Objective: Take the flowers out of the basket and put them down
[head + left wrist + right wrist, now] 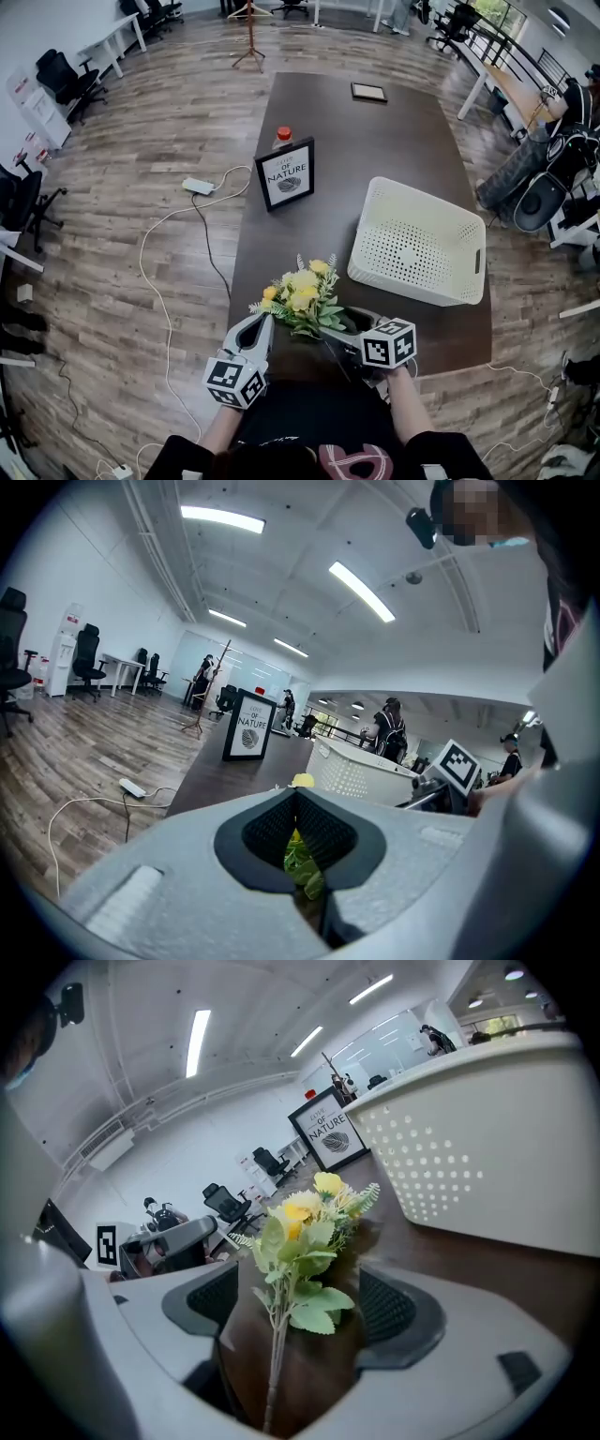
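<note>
At the lower centre of the head view, near the front edge of the dark bench (375,141), the flowers (302,295) lie on the wood with their yellow heads pointing up the frame and their stem toward the person. They are already out of the white basket (375,246), which sits apart from them at the right of the frame and shows nothing inside from this angle. By my reading the task is all but done: the bunch is out and set down, and what seems left is only to draw the tools clear without dragging it.

The right tool (300,1302) stands wide open. In its own view the stem and lower leaves run up the middle of the gap, and neither pad touches them. The left tool (298,803) has its jaws drawn together. Green leaves show through the narrow slit below the tips, but I cannot tell whether any leaf is pinched.

Both tools come up from the bottom edge of the head view and converge on the bunch. The left forearm (220,427) angles up and to the right, so that tool's tips reach the left fringe of the leaves. The right forearm (405,398) rises more steeply, and its tool is turned left across the frame, toward the stem end.
</note>
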A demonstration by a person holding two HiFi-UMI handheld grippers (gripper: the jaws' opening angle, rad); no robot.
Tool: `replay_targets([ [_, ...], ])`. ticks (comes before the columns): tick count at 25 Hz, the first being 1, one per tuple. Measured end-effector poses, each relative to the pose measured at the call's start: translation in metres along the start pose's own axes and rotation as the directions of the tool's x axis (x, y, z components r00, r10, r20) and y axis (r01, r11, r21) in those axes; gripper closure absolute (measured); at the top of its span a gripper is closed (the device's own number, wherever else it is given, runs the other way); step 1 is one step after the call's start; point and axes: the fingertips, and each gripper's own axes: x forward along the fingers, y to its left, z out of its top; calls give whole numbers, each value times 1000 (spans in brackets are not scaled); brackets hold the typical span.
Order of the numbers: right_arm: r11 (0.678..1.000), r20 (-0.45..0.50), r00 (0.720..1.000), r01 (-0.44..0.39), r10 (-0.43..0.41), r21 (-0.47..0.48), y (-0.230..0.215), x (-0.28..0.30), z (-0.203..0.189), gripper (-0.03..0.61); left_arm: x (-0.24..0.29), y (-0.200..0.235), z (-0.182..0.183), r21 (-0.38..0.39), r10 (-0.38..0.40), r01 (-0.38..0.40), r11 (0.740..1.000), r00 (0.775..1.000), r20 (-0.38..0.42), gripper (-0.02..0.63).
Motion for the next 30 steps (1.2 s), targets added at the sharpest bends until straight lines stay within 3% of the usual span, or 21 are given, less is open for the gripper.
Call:
replay_targets([
  [4,997,41,998,39,-37,-62,4,-11,9,181,-1,-2,0,-11,-6,6,1000,1000,3,604],
  [13,991,188,980,83,-61,-109,23,-39,33,184,-2,-12,0,14,-34,34,999,999,-1,604],
  [17,995,259,964,77,-58,-63,26,-52,32,227,-1,-18,0,21,-57,57,998,998,1,604],
  [21,980,308,940,178,-145,-83,23,-64,27,291,-1,-23,0,29,-72,71,997,997,0,604],
  [26,953,350,910,280,-223,-119,26,-74,25,295,1,-29,1,36,-92,92,995,996,2,604],
  [30,932,394,879,340,-268,-125,28,-79,29,339,3,-34,2,42,-110,110,993,994,3,604],
])
